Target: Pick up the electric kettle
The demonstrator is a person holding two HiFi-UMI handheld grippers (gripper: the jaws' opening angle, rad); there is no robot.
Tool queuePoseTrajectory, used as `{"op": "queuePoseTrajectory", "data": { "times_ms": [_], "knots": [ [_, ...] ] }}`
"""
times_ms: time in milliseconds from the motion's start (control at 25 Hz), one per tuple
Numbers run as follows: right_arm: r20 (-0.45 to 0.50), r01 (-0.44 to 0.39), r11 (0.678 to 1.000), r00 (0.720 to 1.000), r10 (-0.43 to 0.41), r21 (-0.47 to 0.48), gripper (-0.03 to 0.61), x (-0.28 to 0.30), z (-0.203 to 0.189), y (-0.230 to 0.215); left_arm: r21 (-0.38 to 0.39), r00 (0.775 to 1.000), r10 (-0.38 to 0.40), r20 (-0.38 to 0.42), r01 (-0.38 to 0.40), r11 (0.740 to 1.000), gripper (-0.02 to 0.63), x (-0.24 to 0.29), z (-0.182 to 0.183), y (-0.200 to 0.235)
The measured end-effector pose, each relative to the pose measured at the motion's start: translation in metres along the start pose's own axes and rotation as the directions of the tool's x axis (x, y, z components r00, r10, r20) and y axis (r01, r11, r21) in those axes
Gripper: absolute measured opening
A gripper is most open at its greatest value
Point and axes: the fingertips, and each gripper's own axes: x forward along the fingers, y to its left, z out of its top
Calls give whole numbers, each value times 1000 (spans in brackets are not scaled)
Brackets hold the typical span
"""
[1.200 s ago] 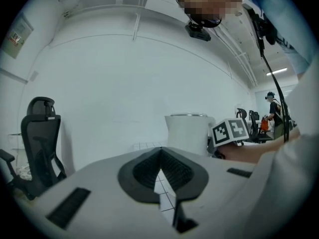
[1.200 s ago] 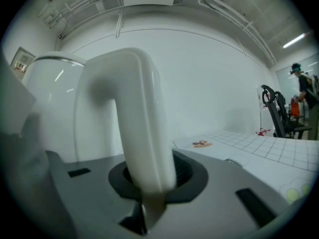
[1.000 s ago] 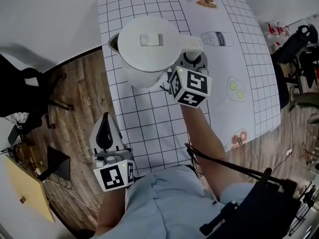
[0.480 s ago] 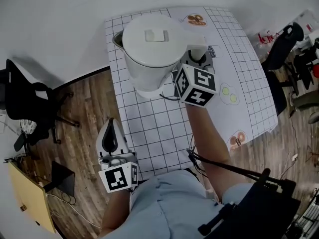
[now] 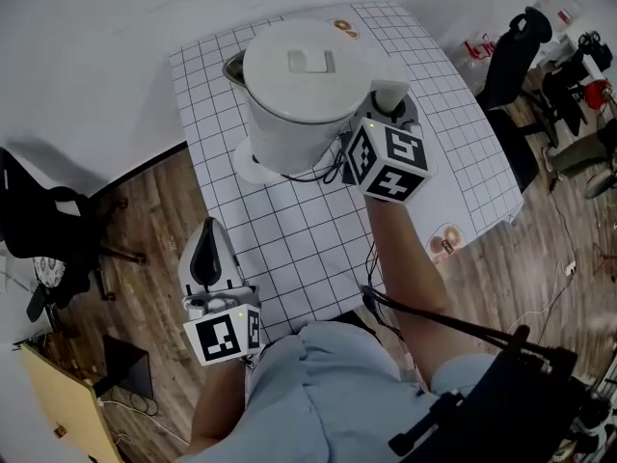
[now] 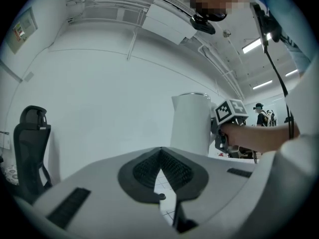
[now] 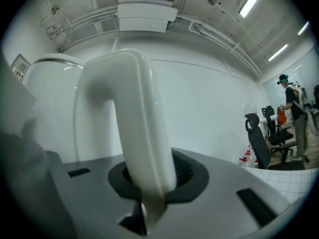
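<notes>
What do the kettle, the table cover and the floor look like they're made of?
Kettle: probably plastic, smooth white with a soft sheen and a moulded handle.
Table cover: likely a thin printed sheet, paper or vinyl; matte white with black grid lines.
Floor: wood or wood-look laminate; brown planks with visible grain.

right tool (image 5: 390, 112): level, jaws clamped, arm extended | left tool (image 5: 206, 234): level, jaws together
</notes>
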Motion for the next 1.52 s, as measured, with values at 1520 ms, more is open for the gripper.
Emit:
{"op": "queuePoseTrajectory", "data": {
  "times_ms": [1520],
  "knots": [
    [-119,336,942,935,-334,-3,60,-129,-160,-204,53,914,-356,-192,372,927,-2,42,-65,-128]
  ]
}}
